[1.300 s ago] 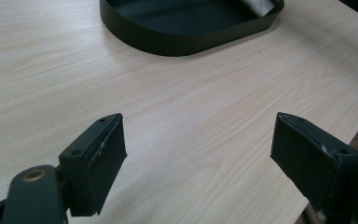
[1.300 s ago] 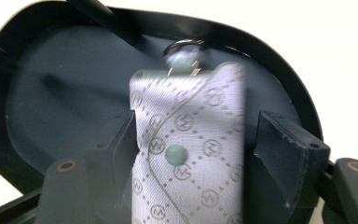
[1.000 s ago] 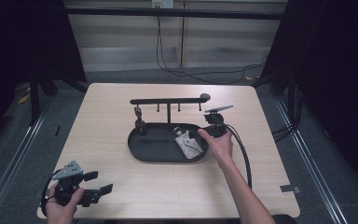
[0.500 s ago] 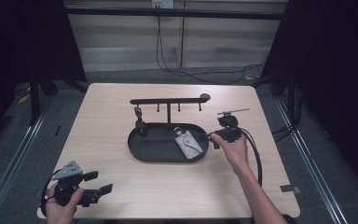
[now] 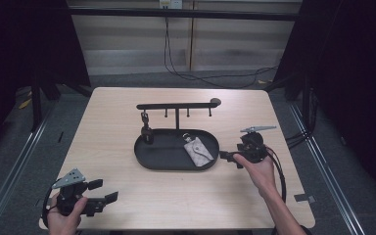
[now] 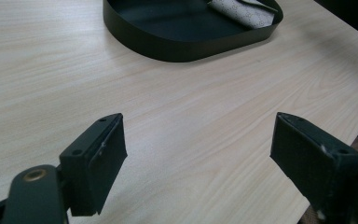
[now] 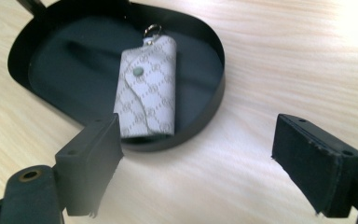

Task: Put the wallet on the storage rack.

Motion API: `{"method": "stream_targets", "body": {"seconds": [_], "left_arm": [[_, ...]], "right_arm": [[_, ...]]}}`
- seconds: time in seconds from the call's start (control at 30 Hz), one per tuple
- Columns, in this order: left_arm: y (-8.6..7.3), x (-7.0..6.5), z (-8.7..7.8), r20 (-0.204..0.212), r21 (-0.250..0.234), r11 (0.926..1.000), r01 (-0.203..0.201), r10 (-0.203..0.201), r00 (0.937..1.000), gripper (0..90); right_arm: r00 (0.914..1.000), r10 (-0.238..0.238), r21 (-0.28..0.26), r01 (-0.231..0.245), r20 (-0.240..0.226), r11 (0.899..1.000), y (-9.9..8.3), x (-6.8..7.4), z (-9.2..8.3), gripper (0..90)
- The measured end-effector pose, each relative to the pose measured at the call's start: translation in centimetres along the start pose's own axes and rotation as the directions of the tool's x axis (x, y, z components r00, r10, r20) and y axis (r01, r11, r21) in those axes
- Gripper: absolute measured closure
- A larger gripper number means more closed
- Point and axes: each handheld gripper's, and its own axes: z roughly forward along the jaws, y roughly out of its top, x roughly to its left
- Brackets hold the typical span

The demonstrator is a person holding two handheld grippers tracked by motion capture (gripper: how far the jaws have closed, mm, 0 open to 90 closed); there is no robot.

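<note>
A black oval tray [image 5: 147, 157] sits mid-table with a grey patterned key pouch [image 5: 198, 151] lying flat in its right half. In the right gripper view the pouch [image 7: 147, 93] lies snap side up, its ring toward the far rim of the tray [image 7: 216, 93]. My right gripper [image 5: 230, 157] hovers just outside the tray's right end, open and empty [image 7: 196, 158]. My left gripper [image 5: 104, 191] is at the table's front left corner, open over bare wood [image 6: 200, 154], with the tray [image 6: 186, 46] and pouch [image 6: 242, 9] farther ahead.
A black hook rack [image 5: 176, 105] stands behind the tray, and a small dark item [image 5: 146, 129] hangs from its left hook over the tray's left end. A cable [image 5: 279, 171] trails from the right gripper. Dark frame rails flank the table.
My right gripper has pulled back from the tray's right end, moving right and toward the front edge. The pouch stays in the tray. The left gripper has not moved.
</note>
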Motion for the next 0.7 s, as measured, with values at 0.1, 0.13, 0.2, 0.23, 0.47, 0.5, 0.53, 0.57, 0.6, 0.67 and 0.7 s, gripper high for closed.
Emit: {"method": "stream_targets", "body": {"seconds": [0.1,0.13,0.2,0.23,0.47,0.5,0.53,0.57,0.6,0.67,0.7], "left_arm": [[0.0,0.0,0.1,-0.002,0.001,1.0,-0.003,0.003,1.0,17.9],[0.0,0.0,0.0,-0.001,0.002,1.0,-0.003,0.003,1.0,17.9],[0.0,0.0,0.0,-0.003,0.0,1.0,0.0,0.0,1.0,17.9],[0.0,0.0,0.0,-0.004,-0.001,1.0,-0.001,0.001,1.0,17.9],[0.0,0.1,0.0,-0.008,0.006,1.0,-0.003,0.003,1.0,17.9],[0.1,0.0,0.0,-0.012,0.005,1.0,-0.003,0.003,0.9999,17.9],[0.1,0.0,0.0,-0.012,0.002,1.0,-0.003,0.003,0.9999,17.9],[0.0,0.0,0.0,-0.012,0.0,1.0,0.0,0.0,0.9999,18.0],[0.0,0.1,0.0,-0.016,0.0,1.0,0.002,-0.002,0.9999,18.0],[0.0,0.1,0.0,-0.016,0.001,1.0,0.003,-0.003,0.9999,17.9],[0.0,0.1,-0.1,-0.013,-0.001,1.0,0.002,-0.002,0.9999,17.9]], "right_arm": [[0.9997,-0.023,-0.011,0.023,0.0,1.0,-1.1,0.0,-0.9,16.7],[0.9996,-0.029,-0.019,0.029,-0.001,0.999,-1.4,0.0,-1.2,16.8],[0.9996,-0.03,-0.021,0.03,-0.001,0.999,-2.0,0.1,-1.7,17.0],[0.9995,-0.031,-0.018,0.031,0.002,0.999,-2.2,0.1,-1.9,17.1],[0.9992,-0.038,-0.029,0.038,0.016,0.999,-4.4,-0.1,-3.0,18.0],[0.9992,-0.038,-0.029,0.038,0.016,0.999,-4.4,-0.1,-3.0,18.0],[0.9994,-0.032,-0.025,0.032,0.015,0.999,-5.0,-0.2,-3.3,18.0],[0.9995,-0.028,-0.03,0.029,0.014,0.999,-5.4,-0.3,-3.5,18.2],[0.9996,-0.024,-0.033,0.025,0.014,0.999,-5.7,-0.4,-3.6,18.7],[0.9997,-0.012,-0.039,0.013,0.021,0.999,-6.4,-0.6,-3.8,20.4],[0.9996,-0.01,-0.042,0.011,0.025,0.999,-6.8,-0.7,-3.9,20.9]]}}
